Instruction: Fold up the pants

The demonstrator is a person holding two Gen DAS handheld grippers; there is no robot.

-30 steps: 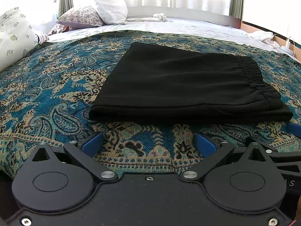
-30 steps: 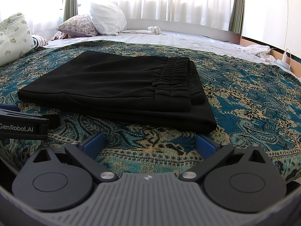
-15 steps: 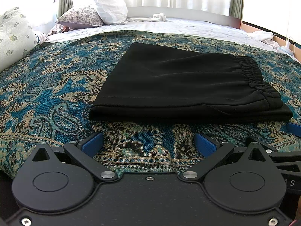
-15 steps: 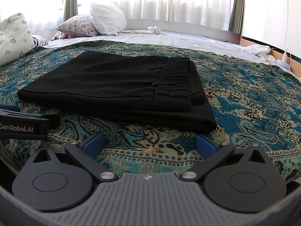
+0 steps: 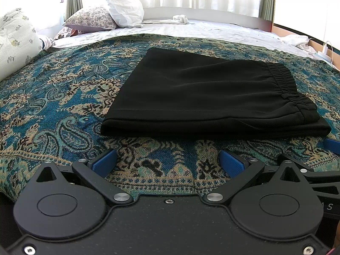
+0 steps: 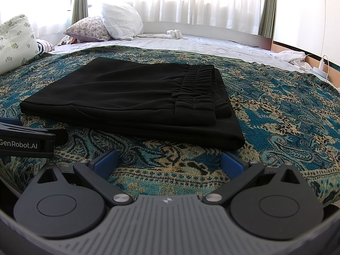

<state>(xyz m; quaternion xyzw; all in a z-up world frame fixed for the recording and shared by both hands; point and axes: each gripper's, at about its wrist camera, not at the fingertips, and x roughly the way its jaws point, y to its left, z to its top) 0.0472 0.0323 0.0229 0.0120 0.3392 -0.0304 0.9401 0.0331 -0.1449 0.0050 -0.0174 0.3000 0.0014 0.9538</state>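
Left wrist view first: we see our left gripper (image 5: 167,162) low at the near edge of the bed, its blue fingers (image 5: 105,162) spread wide apart and holding nothing. Straight ahead and a little to the right lie the black pants (image 5: 204,97), already folded into a flat, thick rectangle on the paisley bedspread (image 5: 53,106). The long axis of the bundle runs left to right across our line of reach, with the nearest fold edge facing both grippers and the gathered waistband (image 5: 284,80) at the right end. A strip of bare bedspread separates the fingertips from the cloth, so neither tool touches it.

Moving right, in the right wrist view, our right gripper (image 6: 169,162) also sits released, jaws wide, nothing between them. The near right corner of the pants lies just beyond its right finger, so we judge this gripper to be the nearer one to the cloth; the left gripper's body shows at the left edge, beside the bundle's left corner.

We judge the folding nearly or fully done; any further fold would bring the waistband end over toward the left.

Nothing stands between fingers and pants. Far off, pillows (image 6: 119,21) rest at the left, a white sheet (image 6: 212,44) stretches beyond the bedspread, and a charger cable (image 6: 324,63) sits at the far right.
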